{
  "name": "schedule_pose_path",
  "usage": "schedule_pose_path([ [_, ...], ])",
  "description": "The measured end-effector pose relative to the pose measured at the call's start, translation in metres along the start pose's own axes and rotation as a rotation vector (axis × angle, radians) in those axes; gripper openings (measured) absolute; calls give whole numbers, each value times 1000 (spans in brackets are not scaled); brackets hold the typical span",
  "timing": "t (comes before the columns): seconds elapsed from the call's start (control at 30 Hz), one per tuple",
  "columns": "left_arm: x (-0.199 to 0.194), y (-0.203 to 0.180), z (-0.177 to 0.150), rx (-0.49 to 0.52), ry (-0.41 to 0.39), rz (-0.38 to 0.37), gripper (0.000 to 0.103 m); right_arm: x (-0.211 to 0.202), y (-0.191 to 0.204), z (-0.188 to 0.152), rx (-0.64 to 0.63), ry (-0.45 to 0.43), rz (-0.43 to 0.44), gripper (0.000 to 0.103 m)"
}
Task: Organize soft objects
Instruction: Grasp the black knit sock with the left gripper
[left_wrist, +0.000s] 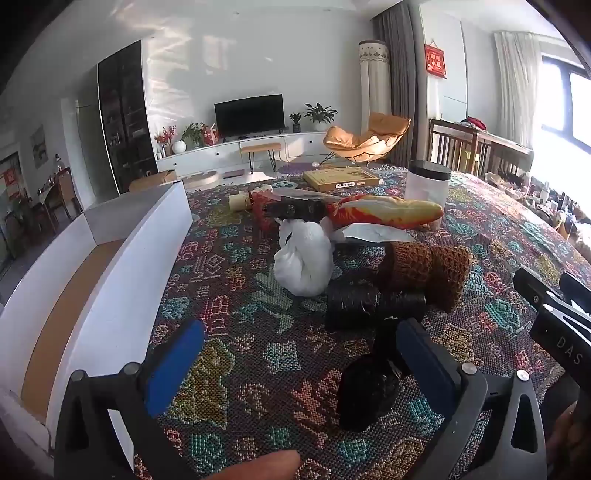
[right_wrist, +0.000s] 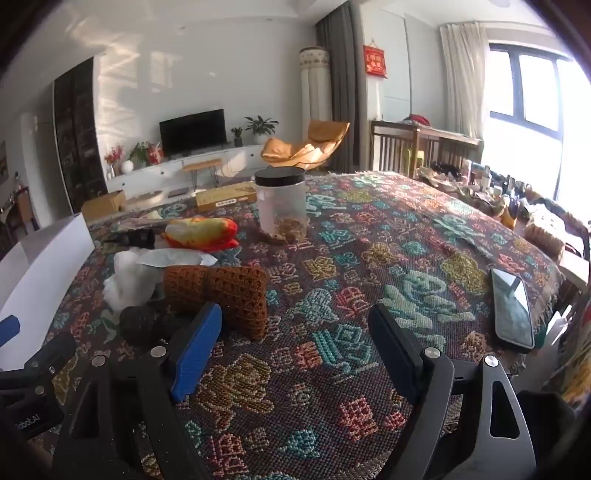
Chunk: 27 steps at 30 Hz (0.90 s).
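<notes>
Left claw (left_wrist: 295, 365) spread wide over bare patterned cloth (left_wrist: 258, 369), gripping nothing, a black bundle (left_wrist: 369, 395) just inside its right finger. Right claw (right_wrist: 295, 350) likewise apart and empty, with open cloth ahead and a phone (right_wrist: 513, 310) near the desk's right edge. Soft pile at frame centre: white bag (left_wrist: 304, 262), brown knit roll (left_wrist: 424, 269), fish pillow (left_wrist: 388, 210); white box (left_wrist: 110, 266) along the left edge.

a home living room: television (left_wrist: 249, 115), orange lounge chair (left_wrist: 364, 138), potted plants (left_wrist: 320, 113)
</notes>
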<state>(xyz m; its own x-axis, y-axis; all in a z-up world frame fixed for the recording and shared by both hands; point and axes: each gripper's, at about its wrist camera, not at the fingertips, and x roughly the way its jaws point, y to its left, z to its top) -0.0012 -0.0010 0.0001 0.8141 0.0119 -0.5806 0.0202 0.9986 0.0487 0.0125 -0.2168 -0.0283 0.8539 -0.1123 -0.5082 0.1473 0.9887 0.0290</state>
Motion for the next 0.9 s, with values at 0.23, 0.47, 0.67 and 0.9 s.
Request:
schedule_pose_path([
  [0.23,3,1,1,25,28,35,103,0,2,-1,1,1,1,84],
  [0.47,2,2,-2,20,19,54,103,-3,7,-1,-12,-3,-3,84],
  [0.67,6,2,-4,25,36,61,103,0,8,-1,-26,2,7,84],
  [0.9,9,3,-8,30,52,70,103,1,6,-1,-19,1,13,84],
])
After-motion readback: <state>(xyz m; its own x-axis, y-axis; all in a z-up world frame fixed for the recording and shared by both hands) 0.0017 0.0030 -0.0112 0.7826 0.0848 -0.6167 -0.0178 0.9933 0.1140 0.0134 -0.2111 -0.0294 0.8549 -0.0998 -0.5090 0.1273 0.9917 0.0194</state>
